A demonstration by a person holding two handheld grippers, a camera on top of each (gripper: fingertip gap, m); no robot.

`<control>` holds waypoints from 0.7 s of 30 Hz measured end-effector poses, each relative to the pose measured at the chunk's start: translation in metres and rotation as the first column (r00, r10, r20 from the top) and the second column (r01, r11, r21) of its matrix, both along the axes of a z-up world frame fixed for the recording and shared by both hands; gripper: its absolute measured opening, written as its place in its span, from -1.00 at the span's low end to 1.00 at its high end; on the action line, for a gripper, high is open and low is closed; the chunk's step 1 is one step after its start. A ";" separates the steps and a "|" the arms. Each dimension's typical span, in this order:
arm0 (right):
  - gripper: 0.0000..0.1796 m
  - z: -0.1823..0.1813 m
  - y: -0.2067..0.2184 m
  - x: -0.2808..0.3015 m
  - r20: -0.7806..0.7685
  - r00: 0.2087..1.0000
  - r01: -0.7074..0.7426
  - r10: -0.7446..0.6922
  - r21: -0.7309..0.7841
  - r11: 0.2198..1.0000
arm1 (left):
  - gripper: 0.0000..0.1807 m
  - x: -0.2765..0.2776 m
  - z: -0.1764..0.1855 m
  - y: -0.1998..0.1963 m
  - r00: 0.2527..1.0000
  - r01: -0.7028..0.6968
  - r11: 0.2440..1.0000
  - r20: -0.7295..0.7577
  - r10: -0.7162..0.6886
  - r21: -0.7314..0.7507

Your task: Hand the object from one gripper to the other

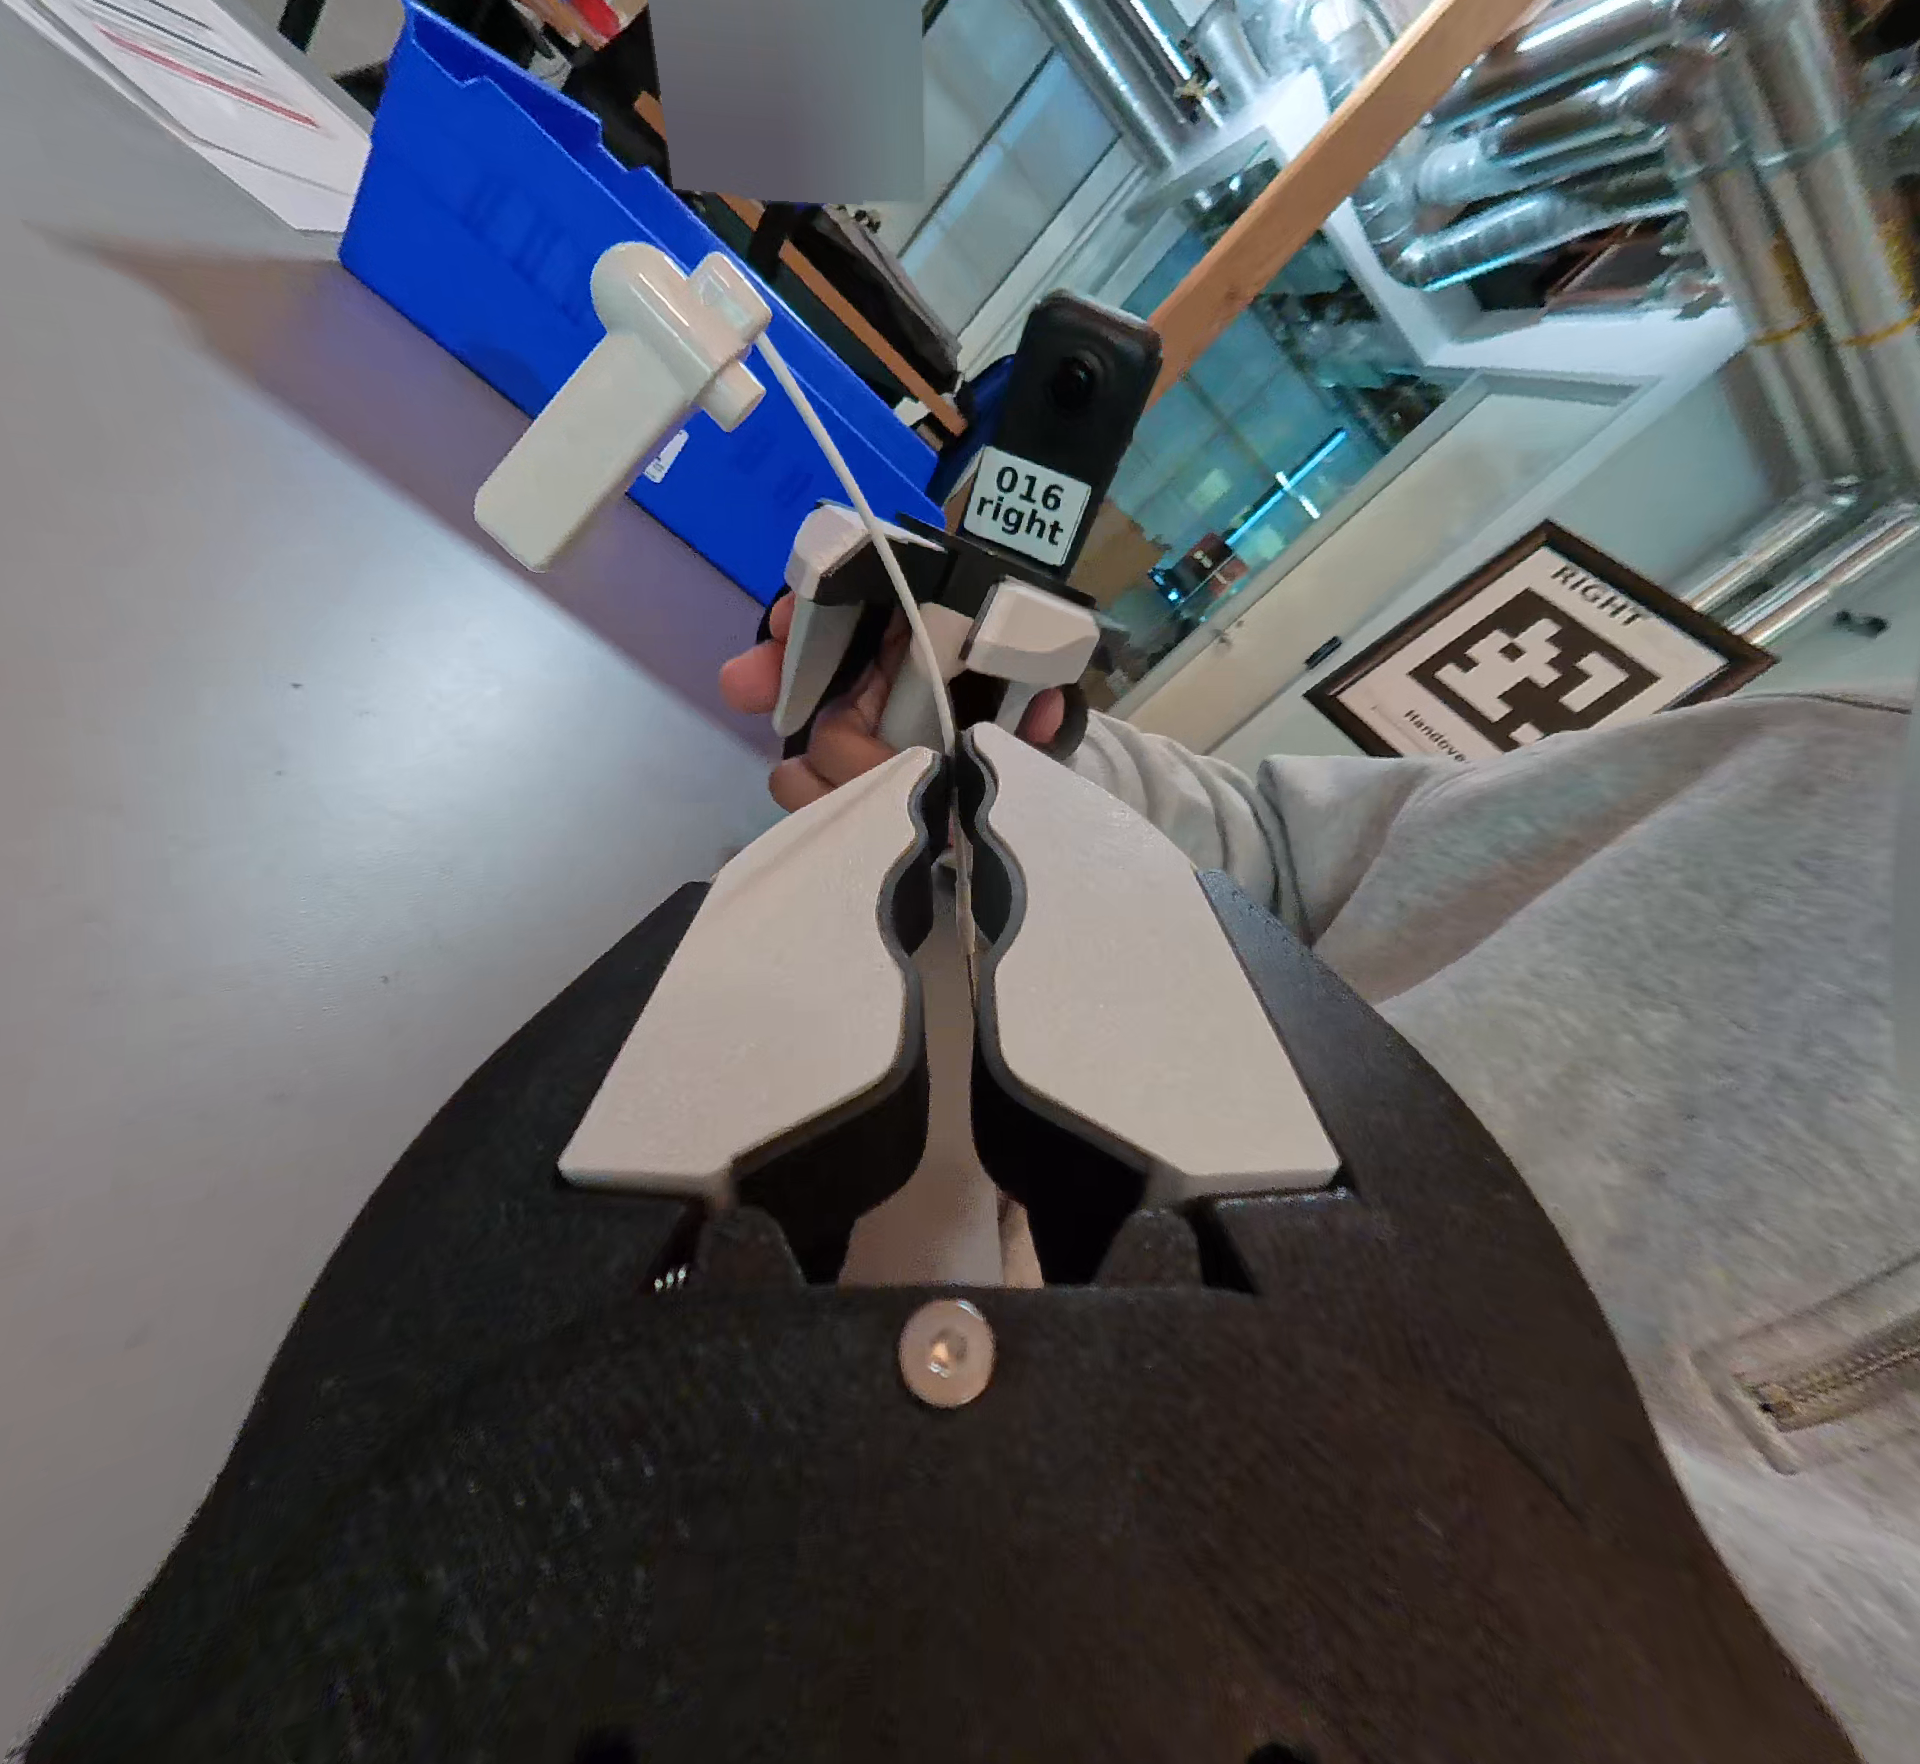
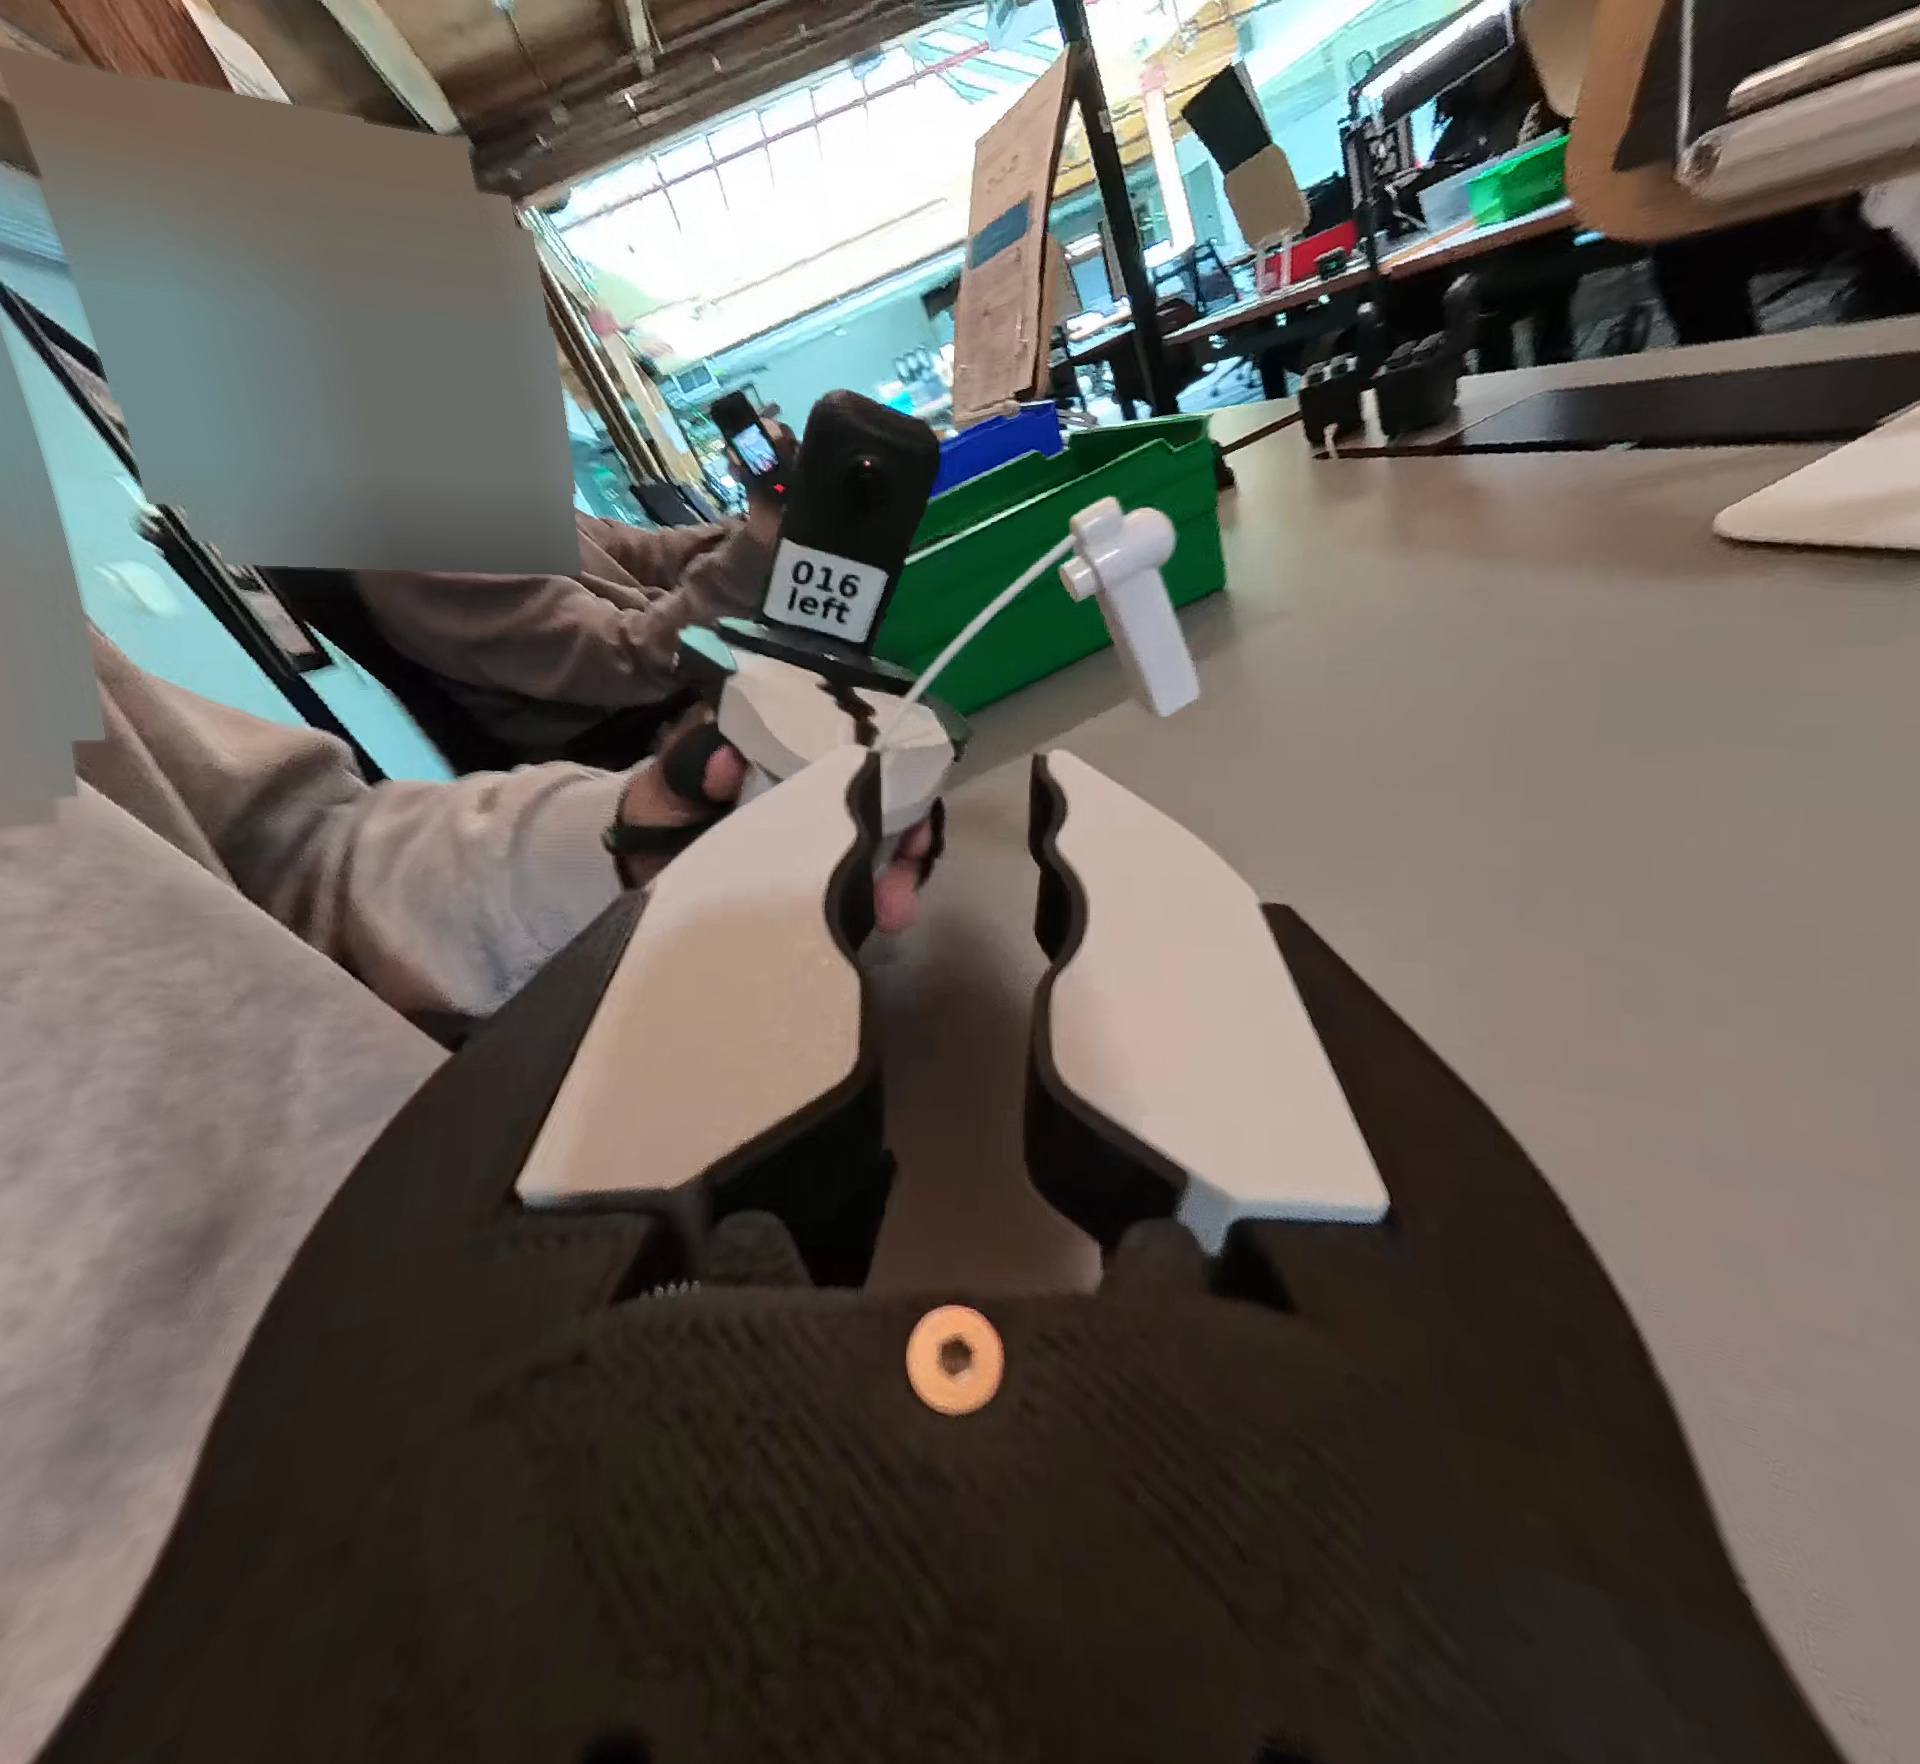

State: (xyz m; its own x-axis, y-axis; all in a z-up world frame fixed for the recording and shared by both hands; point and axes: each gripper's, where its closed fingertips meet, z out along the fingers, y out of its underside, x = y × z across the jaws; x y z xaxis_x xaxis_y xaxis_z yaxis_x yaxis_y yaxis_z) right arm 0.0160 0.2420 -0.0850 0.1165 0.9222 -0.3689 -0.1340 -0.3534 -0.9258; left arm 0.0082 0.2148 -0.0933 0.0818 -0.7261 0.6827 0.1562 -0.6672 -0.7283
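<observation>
Pinching the white cord [image 1: 904, 592], your left claw [image 1: 951, 764] dangles the tag [image 1: 613, 405] above the worktop [image 1: 208, 779]; your right claw [image 2: 951, 800], parted and empty, sits near, tag up-right of it.

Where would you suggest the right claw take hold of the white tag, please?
On the tag's long flat body, I'd judge, closing across its two broad faces from the free lower end. The cord is thin and already pinched in the left claw; the body hangs clear above the table, and the right claw stands open.
</observation>
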 end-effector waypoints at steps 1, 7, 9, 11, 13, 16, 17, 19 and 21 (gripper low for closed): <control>-0.70 0.002 -0.001 0.000 -0.022 1.000 -0.013 0.013 -0.032 0.999 | -0.98 0.001 -0.001 0.000 1.000 -0.005 1.000 -0.015 0.005 0.011; -0.78 0.005 -0.005 -0.001 -0.087 0.994 -0.077 0.066 -0.135 0.988 | -0.98 0.006 -0.009 -0.002 0.994 -0.018 0.996 -0.103 0.027 0.086; -0.80 0.005 -0.007 -0.003 -0.087 0.993 -0.094 0.082 -0.141 0.986 | -0.98 0.007 -0.010 -0.003 0.991 -0.017 0.994 -0.127 0.030 0.107; -0.82 0.004 -0.011 -0.005 -0.078 0.992 -0.106 0.096 -0.137 0.985 | -0.98 0.008 -0.012 -0.004 0.989 -0.014 0.993 -0.144 0.031 0.120; -0.83 0.003 -0.014 -0.008 -0.067 0.992 -0.116 0.107 -0.133 0.984 | -0.98 0.010 -0.013 -0.005 0.987 -0.007 0.991 -0.156 0.028 0.130; -0.83 0.001 -0.017 -0.011 -0.053 0.992 -0.122 0.116 -0.132 0.984 | -0.98 0.013 -0.015 -0.008 0.984 0.006 0.988 -0.176 0.021 0.152; -0.83 0.001 -0.017 -0.012 -0.050 0.992 -0.123 0.117 -0.131 0.984 | -0.98 0.014 -0.015 -0.009 0.983 0.011 0.987 -0.184 0.019 0.162; -0.83 0.001 -0.017 -0.012 -0.050 0.992 -0.120 0.114 -0.126 0.985 | -0.98 0.015 -0.016 -0.011 0.981 0.017 0.984 -0.195 0.018 0.176; -0.82 0.002 -0.015 -0.010 -0.054 0.994 -0.106 0.100 -0.121 0.987 | -0.98 0.016 -0.015 -0.012 0.981 0.022 0.984 -0.193 0.013 0.179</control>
